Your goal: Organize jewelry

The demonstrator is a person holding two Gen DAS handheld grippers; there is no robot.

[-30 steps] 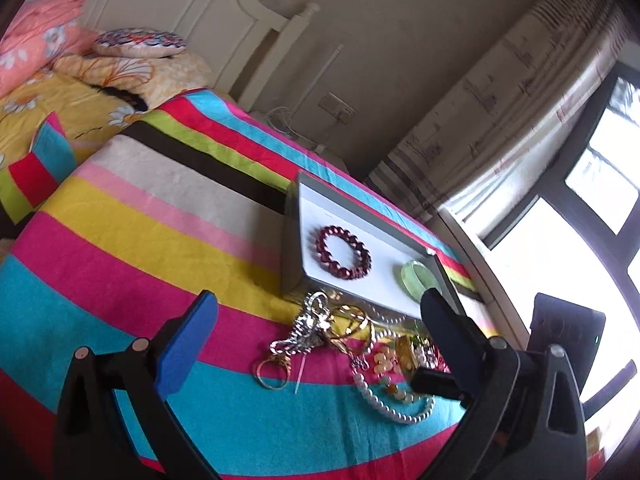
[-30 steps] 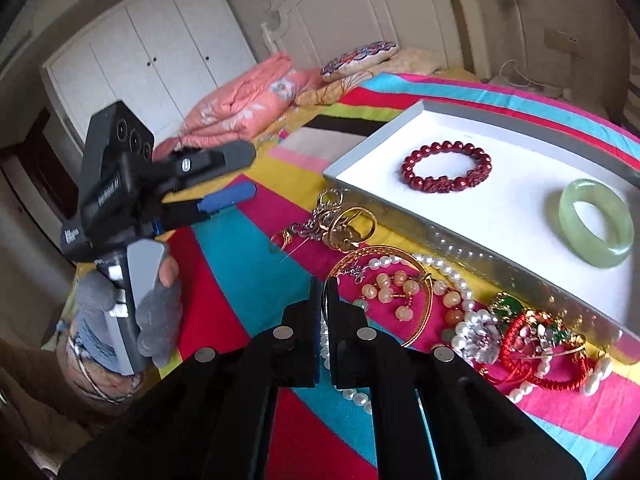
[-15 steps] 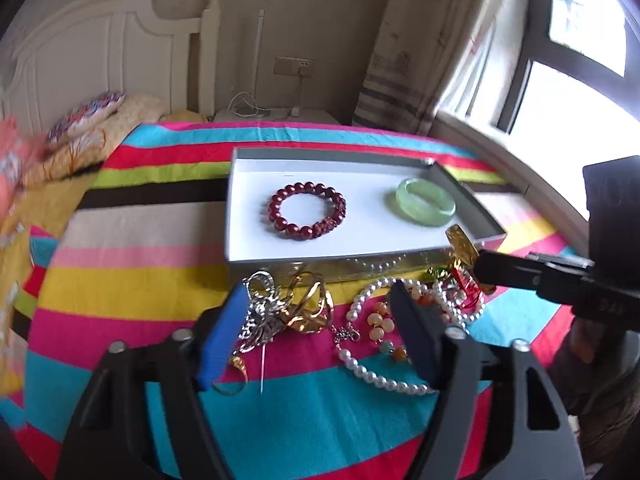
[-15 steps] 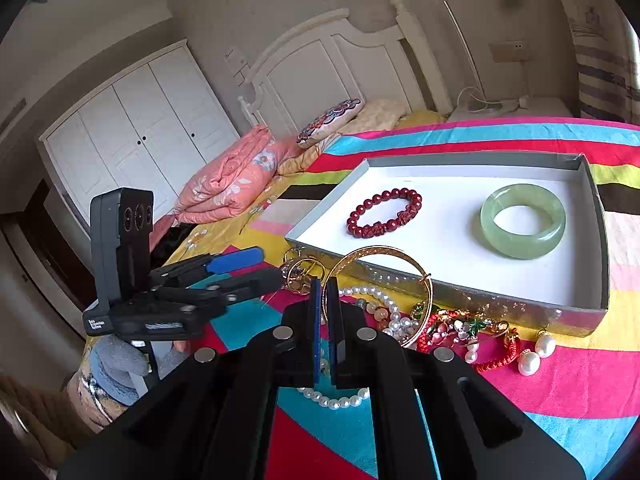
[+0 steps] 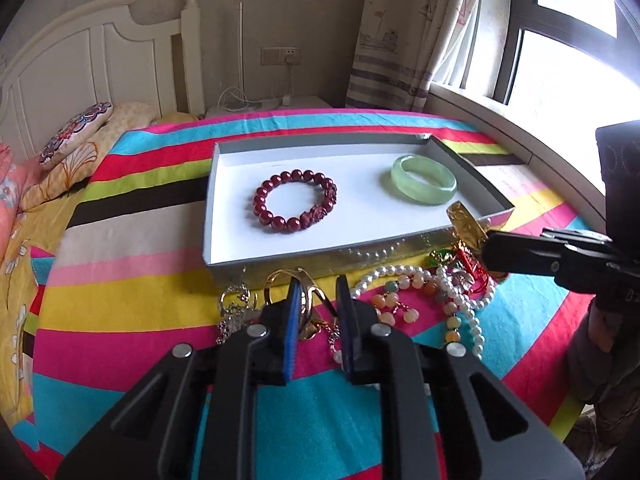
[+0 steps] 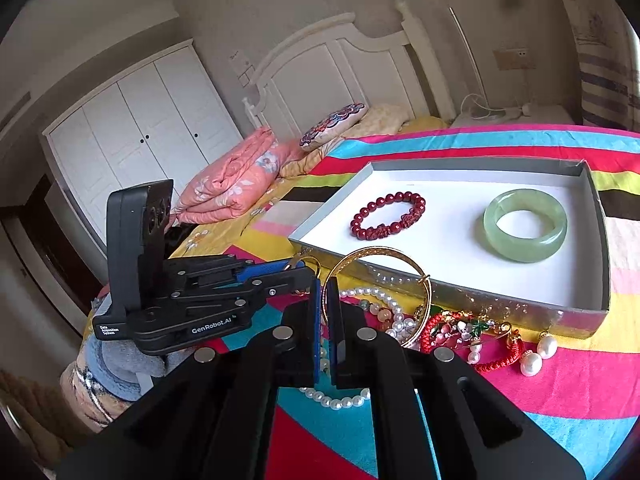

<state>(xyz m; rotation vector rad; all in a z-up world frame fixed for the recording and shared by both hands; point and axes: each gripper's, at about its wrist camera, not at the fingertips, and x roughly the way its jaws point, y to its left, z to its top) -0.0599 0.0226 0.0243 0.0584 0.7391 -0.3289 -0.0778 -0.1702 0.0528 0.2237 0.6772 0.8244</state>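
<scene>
A grey tray (image 5: 224, 152) (image 6: 600, 216) on the striped bed holds a dark red bead bracelet (image 5: 295, 205) (image 6: 388, 214) and a green jade bangle (image 5: 423, 179) (image 6: 525, 225). In front of it lies a jewelry pile: pearl necklace (image 5: 460, 300) (image 6: 384, 300), gold and silver pieces (image 5: 280, 280), red cord bracelet (image 6: 496, 360). My right gripper (image 6: 325, 286) is shut on a gold bangle (image 6: 400, 254) and holds it raised near the tray's front edge; it also shows in the left wrist view (image 5: 466, 224). My left gripper (image 5: 318, 286) stands narrowly open over the gold pieces.
Pillows (image 5: 76, 136) and a folded pink quilt (image 6: 236, 184) lie near the white headboard (image 5: 92, 60). A window (image 5: 568, 60) and curtain are on the right. A white wardrobe (image 6: 140, 120) stands beyond the bed.
My left gripper has swung round to face the tray and narrowed its jaws over the gold pieces. My right gripper has lifted the gold bangle off the pile toward the tray.
</scene>
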